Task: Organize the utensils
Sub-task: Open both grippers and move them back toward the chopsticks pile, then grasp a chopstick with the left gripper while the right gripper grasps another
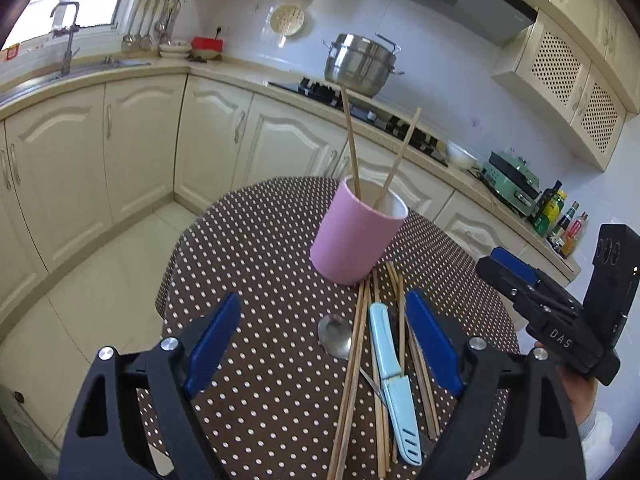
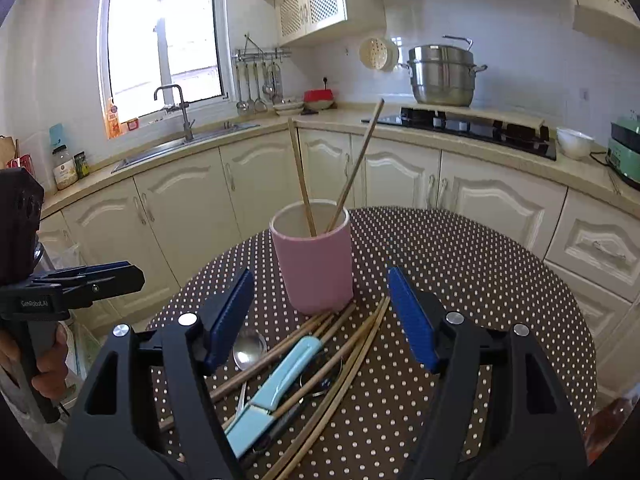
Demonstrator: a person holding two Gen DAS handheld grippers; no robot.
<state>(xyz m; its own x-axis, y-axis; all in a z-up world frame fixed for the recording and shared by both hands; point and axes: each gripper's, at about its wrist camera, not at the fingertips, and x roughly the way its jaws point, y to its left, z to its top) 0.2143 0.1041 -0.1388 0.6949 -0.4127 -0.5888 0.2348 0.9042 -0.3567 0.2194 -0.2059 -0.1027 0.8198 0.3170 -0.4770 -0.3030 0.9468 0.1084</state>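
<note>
Thin, light, stiff wooden chopsticks (image 2: 340,344) lay heaped on the bench beside the pink cylindrical cup (image 2: 314,264), probably slippery; best pinched mid-shaft. Both grippers (image 1: 324,344) (image 2: 320,312) stood wide open, empty

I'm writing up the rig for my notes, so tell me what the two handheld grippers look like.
Both are black plastic tools with angular arms, triangular cut-outs and silver pivot bolts. The left gripper and right gripper carry ribbed blue pads on their fingers. White lettering marks the bodies: "DAS" on the right one, "GenRobot.AI" on the left. A light sleeve cuff shows at the right hand.
</note>
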